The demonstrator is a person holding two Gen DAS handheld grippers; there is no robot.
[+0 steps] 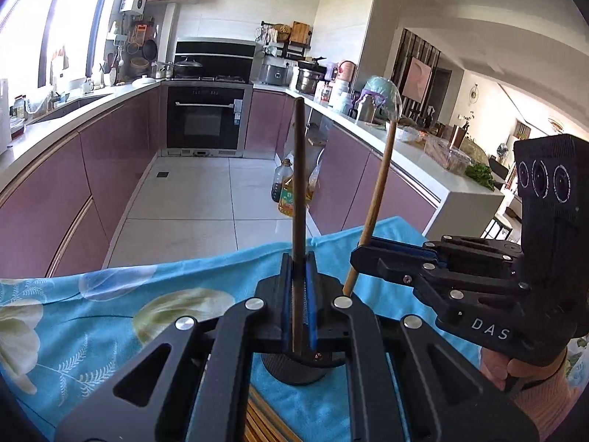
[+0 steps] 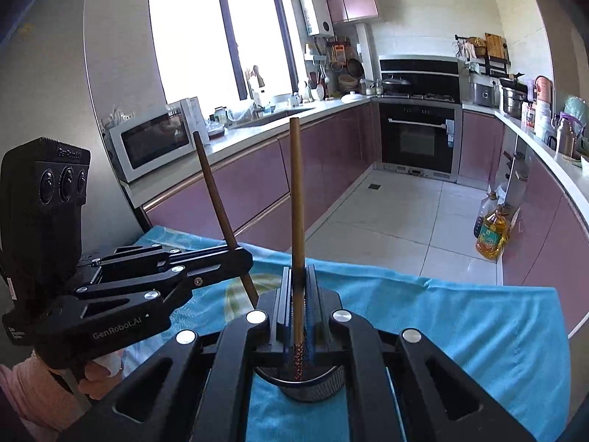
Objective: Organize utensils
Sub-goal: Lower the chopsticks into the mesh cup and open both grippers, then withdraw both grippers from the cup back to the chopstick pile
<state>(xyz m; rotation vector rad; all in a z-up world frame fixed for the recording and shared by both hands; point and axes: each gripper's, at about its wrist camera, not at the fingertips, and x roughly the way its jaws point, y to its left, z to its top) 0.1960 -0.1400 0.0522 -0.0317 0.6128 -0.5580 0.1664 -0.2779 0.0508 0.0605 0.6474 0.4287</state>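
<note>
Left wrist view: a dark chopstick [image 1: 299, 199] is being pinched upright by the left gripper [image 1: 299, 287], fingers [image 1: 285, 294] pressed together on it. At 3 o'clock, the right gripper [image 1: 362, 254] is being seen pinching a lighter chopstick [image 1: 375, 202], leaning toward 1 o'clock. A round black holder [image 1: 294, 372] is sitting directly beneath the left gripper on the desk [image 1: 110, 313], which is covered by a blue floral cloth; more chopsticks [image 1: 261, 420] are lying at 6 o'clock.

Right wrist view: the lighter chopstick [image 2: 296, 199] is being gripped with its patterned end over the holder [image 2: 302, 386]; the left gripper [image 2: 241, 258] is at 9 o'clock with the dark chopstick [image 2: 215, 191].

Risks being judged: both sticks are being brought to one small opening, so the grippers could collide, or a tilted stick could catch the rim and tip the holder. A thin stick could pivot in the pinch.
</note>
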